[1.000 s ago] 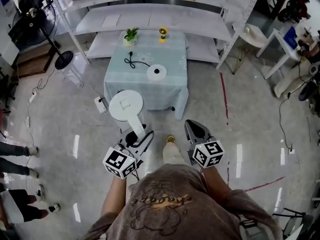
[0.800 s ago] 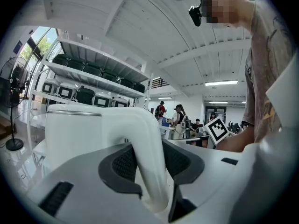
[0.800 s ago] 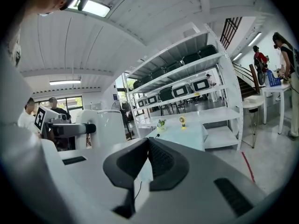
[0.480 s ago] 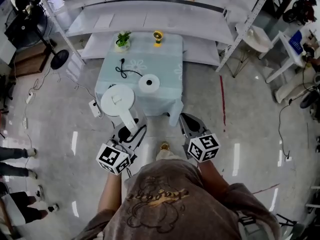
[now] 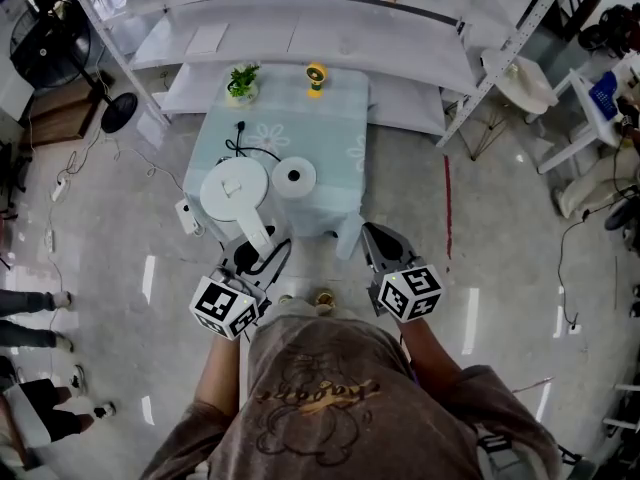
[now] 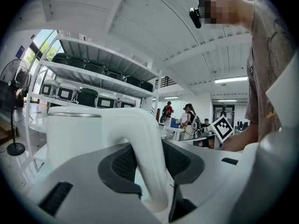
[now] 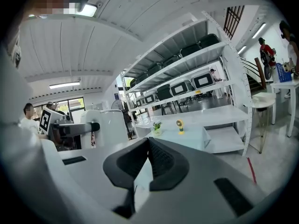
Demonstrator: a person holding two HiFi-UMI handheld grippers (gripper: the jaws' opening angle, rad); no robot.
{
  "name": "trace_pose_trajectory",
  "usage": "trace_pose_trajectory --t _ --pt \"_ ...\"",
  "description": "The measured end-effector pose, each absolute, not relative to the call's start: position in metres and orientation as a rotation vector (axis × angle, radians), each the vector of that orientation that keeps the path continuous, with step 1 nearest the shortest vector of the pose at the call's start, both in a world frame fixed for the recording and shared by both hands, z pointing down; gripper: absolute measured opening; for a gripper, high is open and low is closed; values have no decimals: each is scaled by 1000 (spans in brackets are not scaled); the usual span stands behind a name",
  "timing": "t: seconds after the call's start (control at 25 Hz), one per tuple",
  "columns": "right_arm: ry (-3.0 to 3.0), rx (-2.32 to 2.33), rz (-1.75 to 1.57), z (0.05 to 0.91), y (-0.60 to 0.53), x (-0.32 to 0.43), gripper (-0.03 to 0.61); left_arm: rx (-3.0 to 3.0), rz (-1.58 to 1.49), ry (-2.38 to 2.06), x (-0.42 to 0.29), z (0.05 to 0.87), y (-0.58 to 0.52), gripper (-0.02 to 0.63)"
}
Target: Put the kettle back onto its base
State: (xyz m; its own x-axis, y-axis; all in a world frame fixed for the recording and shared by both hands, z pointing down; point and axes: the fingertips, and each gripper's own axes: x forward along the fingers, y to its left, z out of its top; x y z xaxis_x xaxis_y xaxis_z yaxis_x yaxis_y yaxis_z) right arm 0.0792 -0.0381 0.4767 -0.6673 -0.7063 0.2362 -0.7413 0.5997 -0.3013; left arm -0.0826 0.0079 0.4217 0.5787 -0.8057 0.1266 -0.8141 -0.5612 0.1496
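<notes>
My left gripper (image 5: 256,256) is shut on the curved handle (image 6: 148,164) of the white kettle (image 5: 234,190), which I hold upright in the air over the near left edge of the table (image 5: 330,128). That table wears a light blue cloth. The round white base (image 5: 294,177) lies on the cloth just right of the kettle, apart from it, and its black cord (image 5: 240,140) trails toward the back. My right gripper (image 5: 376,244) hangs in front of the table's near right corner, pads together at the tips and nothing held. In the right gripper view the kettle (image 7: 110,125) shows at the left.
A small potted plant (image 5: 240,81) and a yellow ornament (image 5: 316,76) stand at the table's far edge. White shelving (image 5: 300,28) runs behind it. A power strip (image 5: 185,215) lies on the floor at the left, beyond it a floor fan (image 5: 118,113). Bystanders' feet (image 5: 50,303) are far left.
The person has walked toward the table with both grippers. The kettle, earlier over the floor in front of the table, now hangs over its near left edge beside the base.
</notes>
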Motion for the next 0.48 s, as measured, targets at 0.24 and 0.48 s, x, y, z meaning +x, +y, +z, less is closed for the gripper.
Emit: trace_pose_trajectory --t 0.24,0.48 --pt "-2690 1290 623 484 -54 79 -3 2629 72 -1323 -86 428 -29 166" --pt "-2657 1363 634 484 -74 78 -3 2662 75 -1255 -87 436 -70 166"
